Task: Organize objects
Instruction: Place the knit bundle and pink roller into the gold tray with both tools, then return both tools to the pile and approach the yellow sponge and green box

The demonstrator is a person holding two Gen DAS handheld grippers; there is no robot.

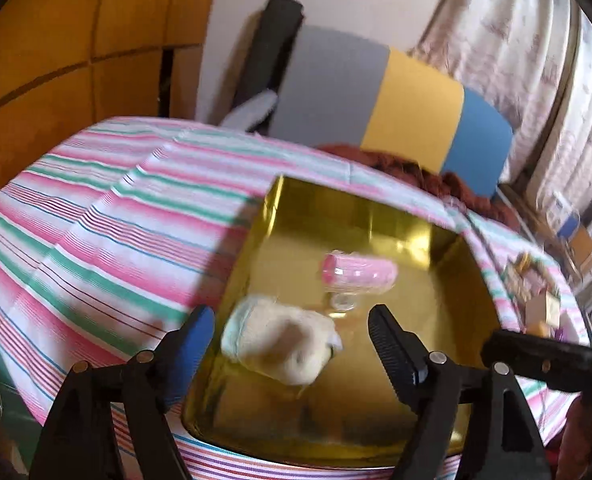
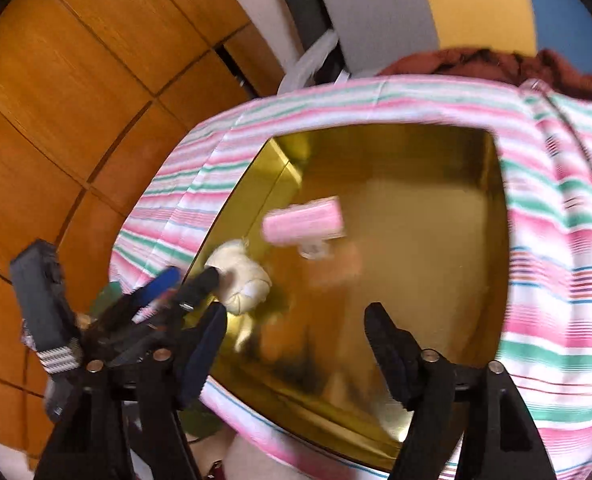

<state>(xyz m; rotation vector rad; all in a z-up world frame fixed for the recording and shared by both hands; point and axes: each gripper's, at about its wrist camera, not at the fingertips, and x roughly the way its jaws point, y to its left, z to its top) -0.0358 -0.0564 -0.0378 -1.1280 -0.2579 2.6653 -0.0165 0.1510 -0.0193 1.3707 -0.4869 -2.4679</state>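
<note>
Both the left gripper (image 1: pixel 290 330) and right gripper (image 2: pixel 296 330) hang with jaws apart and empty over the shiny gold square tray (image 1: pixel 436 312) on the striped tabletop. Inside lie a cream fuzzy sock bundle (image 1: pixel 284 346) and a pink ribbed plastic cylinder (image 1: pixel 358 274). Lift both clear without nudging either.

Gold tray (image 1: pixel 448 304), pink roll (image 1: pixel 358 274), pink-green-white striped cloth (image 1: pixel 108 216).

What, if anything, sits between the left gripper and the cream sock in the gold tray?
Nothing visible. The left gripper stands open, and the cream sock lies right between its fingers on the gold tray; the pink roll lies farther back.
</note>
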